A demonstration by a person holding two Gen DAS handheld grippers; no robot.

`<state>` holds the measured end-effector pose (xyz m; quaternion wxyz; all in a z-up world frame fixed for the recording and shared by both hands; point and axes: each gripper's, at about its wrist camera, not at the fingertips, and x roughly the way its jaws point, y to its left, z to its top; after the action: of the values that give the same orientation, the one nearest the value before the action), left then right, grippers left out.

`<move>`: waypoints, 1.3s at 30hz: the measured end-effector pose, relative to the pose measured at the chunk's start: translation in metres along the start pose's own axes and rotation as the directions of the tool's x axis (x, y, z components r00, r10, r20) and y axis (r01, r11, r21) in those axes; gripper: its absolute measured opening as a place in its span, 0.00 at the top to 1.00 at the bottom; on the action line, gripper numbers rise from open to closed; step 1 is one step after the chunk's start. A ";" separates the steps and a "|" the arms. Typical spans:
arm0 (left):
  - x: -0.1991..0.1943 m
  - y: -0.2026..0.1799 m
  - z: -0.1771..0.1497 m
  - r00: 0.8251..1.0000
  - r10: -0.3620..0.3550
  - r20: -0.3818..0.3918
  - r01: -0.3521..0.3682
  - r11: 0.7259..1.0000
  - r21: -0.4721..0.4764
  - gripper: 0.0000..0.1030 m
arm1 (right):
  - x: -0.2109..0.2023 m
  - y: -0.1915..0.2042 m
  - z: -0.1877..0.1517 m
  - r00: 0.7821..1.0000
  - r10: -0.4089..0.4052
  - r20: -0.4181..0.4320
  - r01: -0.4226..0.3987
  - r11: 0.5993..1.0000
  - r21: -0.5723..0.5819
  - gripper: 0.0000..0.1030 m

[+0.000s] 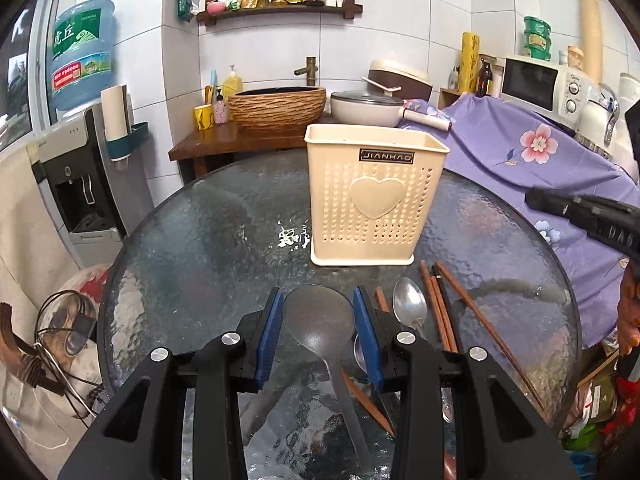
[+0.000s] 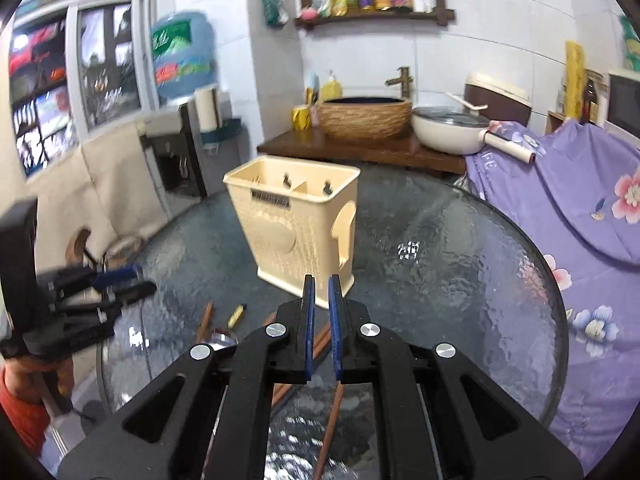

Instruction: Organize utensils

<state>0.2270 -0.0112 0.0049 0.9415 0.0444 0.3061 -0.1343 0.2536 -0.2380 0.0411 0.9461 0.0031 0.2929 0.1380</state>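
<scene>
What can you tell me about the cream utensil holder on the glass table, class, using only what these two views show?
The utensil holder is a cream box that looks plastic, standing upright on the round glass table. Its front wall is perforated with rows of small holes around a raised heart, below a dark label reading JIANHAO. From the right wrist view, the open top shows an inner divider and two hanging slots in the back wall. No utensils show inside it. Neither gripper touches it; utensils lie on the table near its base.
</scene>
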 end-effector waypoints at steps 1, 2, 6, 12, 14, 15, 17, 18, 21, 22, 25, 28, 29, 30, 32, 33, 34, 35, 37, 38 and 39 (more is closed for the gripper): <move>-0.001 -0.001 0.000 1.000 0.001 0.003 -0.001 1.000 0.002 0.66 | 0.003 -0.001 -0.002 1.000 -0.014 -0.014 0.014 1.000 -0.002 0.92; -0.001 -0.002 0.001 1.000 0.000 0.006 0.000 1.000 0.002 0.66 | 0.007 -0.003 -0.005 0.999 -0.026 -0.021 0.026 1.000 0.003 0.92; -0.004 -0.003 0.000 1.000 -0.005 0.015 0.005 1.000 0.006 0.66 | 0.037 -0.009 -0.019 0.990 -0.076 -0.120 0.077 0.997 0.003 0.41; -0.007 -0.001 0.000 1.000 0.001 0.022 -0.001 1.000 0.001 0.66 | 0.092 -0.022 -0.049 0.948 -0.066 -0.310 0.085 0.995 0.047 0.67; -0.008 0.000 0.000 1.000 0.001 0.023 -0.001 1.000 -0.001 0.66 | 0.107 -0.024 -0.057 0.933 -0.074 -0.353 0.097 0.994 0.049 0.70; -0.007 0.000 0.000 1.000 0.002 0.022 -0.002 1.000 0.000 0.66 | 0.111 -0.025 -0.061 0.929 -0.076 -0.361 0.101 0.994 0.050 0.72; -0.007 0.000 0.000 1.000 0.002 0.018 -0.002 1.000 0.004 0.66 | 0.118 -0.026 -0.062 0.925 -0.077 -0.371 0.104 0.993 0.052 0.76; -0.007 0.000 0.000 1.000 0.002 0.018 -0.002 1.000 0.005 0.66 | 0.120 -0.025 -0.062 0.924 -0.079 -0.374 0.105 0.993 0.050 0.77; -0.006 0.000 0.000 1.000 0.000 0.016 0.000 1.000 0.003 0.66 | 0.127 -0.026 -0.059 0.922 -0.086 -0.377 0.112 0.993 0.047 0.78; -0.006 0.000 0.000 1.000 0.000 0.016 0.000 1.000 0.002 0.66 | 0.129 -0.025 -0.058 0.922 -0.090 -0.376 0.116 0.992 0.045 0.79; -0.006 0.000 0.000 1.000 0.001 0.015 -0.001 1.000 0.005 0.66 | 0.134 -0.025 -0.054 0.922 -0.112 -0.370 0.131 0.991 0.028 0.80; -0.005 0.001 -0.001 1.000 0.002 0.014 -0.002 1.000 0.005 0.66 | 0.137 -0.022 -0.052 0.923 -0.131 -0.362 0.146 0.989 0.014 0.83; -0.005 0.001 -0.001 1.000 0.002 0.015 -0.002 1.000 0.006 0.66 | 0.138 -0.022 -0.051 0.923 -0.134 -0.360 0.149 0.989 0.014 0.86; -0.005 0.001 -0.001 1.000 0.001 0.014 -0.001 1.000 0.005 0.66 | 0.139 -0.022 -0.050 0.923 -0.138 -0.358 0.151 0.988 0.009 0.89; -0.005 0.001 -0.001 1.000 0.001 0.013 -0.001 1.000 0.005 0.66 | 0.140 -0.017 -0.051 0.923 -0.150 -0.355 0.154 0.988 -0.016 0.92; -0.005 0.000 -0.001 1.000 0.000 0.014 0.000 1.000 0.005 0.66 | 0.141 -0.013 -0.051 0.922 -0.161 -0.353 0.161 0.987 -0.030 0.92; -0.005 0.000 -0.001 1.000 0.001 0.015 -0.001 1.000 0.005 0.66 | 0.141 -0.011 -0.051 0.922 -0.166 -0.349 0.162 0.986 -0.038 0.92; -0.005 0.000 -0.001 1.000 0.001 0.015 -0.001 1.000 0.006 0.66 | 0.140 -0.009 -0.052 0.924 -0.161 -0.346 0.159 0.987 -0.033 0.93; -0.005 0.000 -0.001 1.000 0.000 0.013 0.000 1.000 0.004 0.66 | 0.139 -0.013 -0.053 0.928 -0.142 -0.344 0.149 0.989 -0.007 0.93; -0.005 0.000 -0.001 1.000 0.000 0.013 -0.001 1.000 0.004 0.66 | 0.137 -0.015 -0.052 0.932 -0.137 -0.334 0.147 0.989 0.004 0.93; -0.005 0.000 0.000 1.000 0.001 0.014 -0.001 1.000 0.005 0.66 | 0.134 -0.016 -0.052 0.938 -0.135 -0.318 0.145 0.989 0.009 0.93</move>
<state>0.2229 -0.0099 0.0074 0.9435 0.0458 0.2992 -0.1347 0.3349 -0.2224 -0.0771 0.8940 -0.0247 0.4427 0.0644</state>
